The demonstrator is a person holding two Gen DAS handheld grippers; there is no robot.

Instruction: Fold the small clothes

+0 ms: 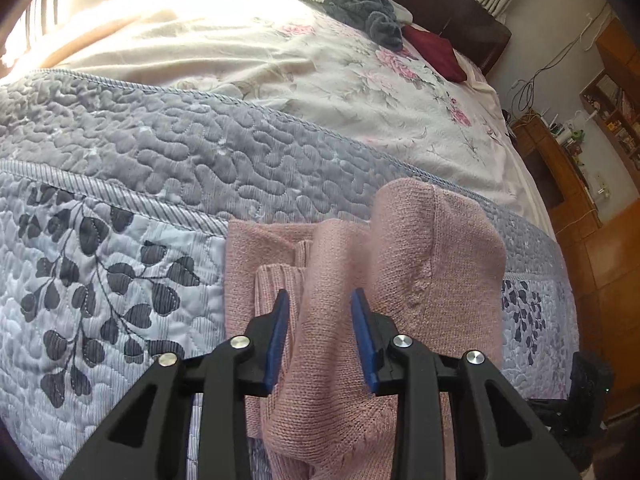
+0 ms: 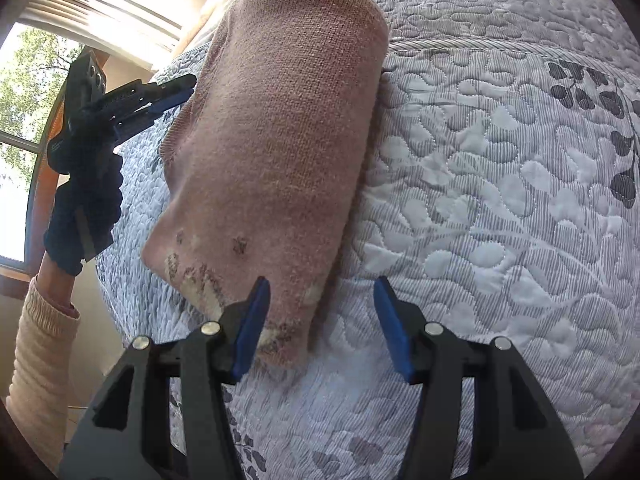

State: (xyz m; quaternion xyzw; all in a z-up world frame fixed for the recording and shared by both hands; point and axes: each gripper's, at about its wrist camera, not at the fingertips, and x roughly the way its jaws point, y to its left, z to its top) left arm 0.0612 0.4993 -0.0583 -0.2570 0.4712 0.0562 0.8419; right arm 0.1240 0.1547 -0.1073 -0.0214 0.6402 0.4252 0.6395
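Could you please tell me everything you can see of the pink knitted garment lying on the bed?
The pink knitted garment is a fine-knit, dusty-pink piece, already folded into a compact bundle with layers stacked, ribbed edging and a seam showing. It lies on the grey-blue quilted bedspread. Pale and dark marks show near its closer end in the right wrist view. The left gripper sits over it, jaws open around a raised fold; the right gripper is open at its end.

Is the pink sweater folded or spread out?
Folded. The pink sweater lies as a narrow layered bundle on the quilt, sleeve tucked over the body; both grippers are open.
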